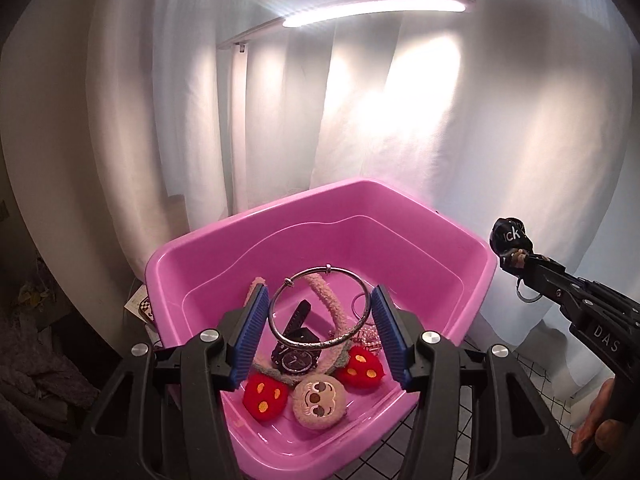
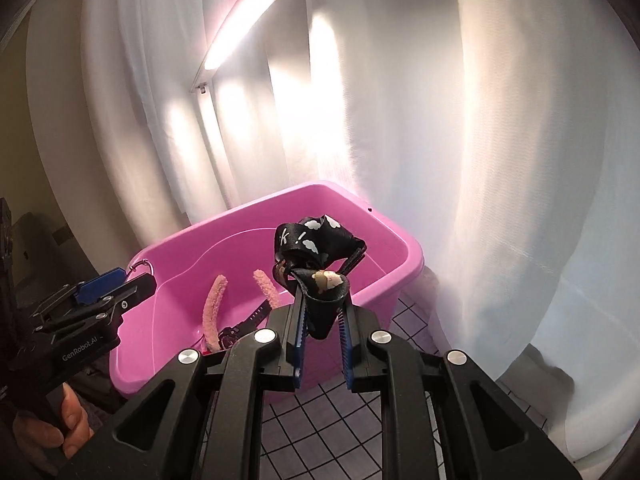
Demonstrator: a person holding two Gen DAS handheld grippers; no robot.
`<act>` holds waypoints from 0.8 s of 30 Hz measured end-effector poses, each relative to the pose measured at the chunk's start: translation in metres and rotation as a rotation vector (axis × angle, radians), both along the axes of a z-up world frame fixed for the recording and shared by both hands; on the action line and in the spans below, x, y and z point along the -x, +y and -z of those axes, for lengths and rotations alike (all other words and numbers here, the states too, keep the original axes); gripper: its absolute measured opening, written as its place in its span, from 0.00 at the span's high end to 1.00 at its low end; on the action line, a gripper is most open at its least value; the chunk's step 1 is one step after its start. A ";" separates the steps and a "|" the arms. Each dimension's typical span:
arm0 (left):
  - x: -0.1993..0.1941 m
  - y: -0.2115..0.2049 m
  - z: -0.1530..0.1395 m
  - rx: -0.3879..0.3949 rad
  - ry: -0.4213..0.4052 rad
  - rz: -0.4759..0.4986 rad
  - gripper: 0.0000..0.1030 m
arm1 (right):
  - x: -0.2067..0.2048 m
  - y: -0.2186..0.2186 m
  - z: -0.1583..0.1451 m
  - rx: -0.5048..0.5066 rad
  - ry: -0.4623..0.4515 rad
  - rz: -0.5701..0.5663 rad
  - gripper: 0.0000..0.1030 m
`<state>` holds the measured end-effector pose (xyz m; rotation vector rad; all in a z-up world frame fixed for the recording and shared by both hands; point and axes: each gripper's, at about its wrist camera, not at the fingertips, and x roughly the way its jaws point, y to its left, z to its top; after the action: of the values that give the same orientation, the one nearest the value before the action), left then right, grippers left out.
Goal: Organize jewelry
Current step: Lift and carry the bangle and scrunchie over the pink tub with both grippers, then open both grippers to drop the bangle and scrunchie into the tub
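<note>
Silver bangle hangs pinched between our left gripper fingers, directly above the pink tub; right gripper fingers clamp a black strap beside its rim.

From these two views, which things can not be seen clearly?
- Left wrist view: the silver bangle sits between the left gripper pads; contact unclear.
- Left wrist view: black watch partly under bangle.
- Right wrist view: black strap hides the pink tub interior; print unreadable.
</note>
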<state>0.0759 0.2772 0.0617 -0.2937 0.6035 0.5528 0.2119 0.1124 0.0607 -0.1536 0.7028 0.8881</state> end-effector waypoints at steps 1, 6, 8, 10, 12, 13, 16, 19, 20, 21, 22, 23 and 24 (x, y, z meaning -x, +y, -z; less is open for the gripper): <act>-0.003 0.008 0.003 0.011 0.010 -0.004 0.49 | -0.003 0.011 0.000 0.008 0.010 -0.011 0.86; -0.017 0.035 0.017 0.052 0.054 -0.005 0.49 | -0.020 0.059 0.006 0.063 0.057 -0.053 0.86; -0.023 0.043 0.022 0.074 0.074 -0.006 0.49 | -0.028 0.078 0.011 0.098 0.079 -0.064 0.86; -0.027 0.051 0.028 0.102 0.095 -0.011 0.49 | -0.034 0.087 0.018 0.127 0.108 -0.077 0.86; -0.030 0.058 0.034 0.133 0.118 -0.019 0.49 | -0.040 0.100 0.024 0.156 0.142 -0.083 0.86; -0.032 0.061 0.038 0.148 0.129 -0.024 0.49 | -0.043 0.105 0.028 0.172 0.163 -0.087 0.86; -0.036 0.069 0.047 0.188 0.164 -0.034 0.49 | -0.051 0.120 0.040 0.223 0.199 -0.094 0.86; -0.041 0.074 0.053 0.214 0.194 -0.033 0.49 | -0.058 0.133 0.050 0.264 0.237 -0.099 0.86; -0.042 0.076 0.054 0.225 0.197 -0.030 0.49 | -0.059 0.137 0.053 0.274 0.249 -0.101 0.86; -0.043 0.076 0.054 0.224 0.204 -0.031 0.49 | -0.060 0.136 0.057 0.282 0.258 -0.101 0.86; -0.044 0.076 0.054 0.221 0.210 -0.032 0.49 | -0.060 0.139 0.059 0.291 0.264 -0.102 0.86; -0.045 0.077 0.055 0.221 0.215 -0.031 0.49 | -0.061 0.141 0.060 0.301 0.264 -0.103 0.86; -0.046 0.077 0.056 0.223 0.221 -0.029 0.48 | -0.061 0.143 0.061 0.311 0.262 -0.103 0.86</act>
<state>0.1220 0.3544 0.0062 -0.4558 0.8786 0.5509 0.2727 0.2550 -0.0001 -0.3573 1.0843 0.9023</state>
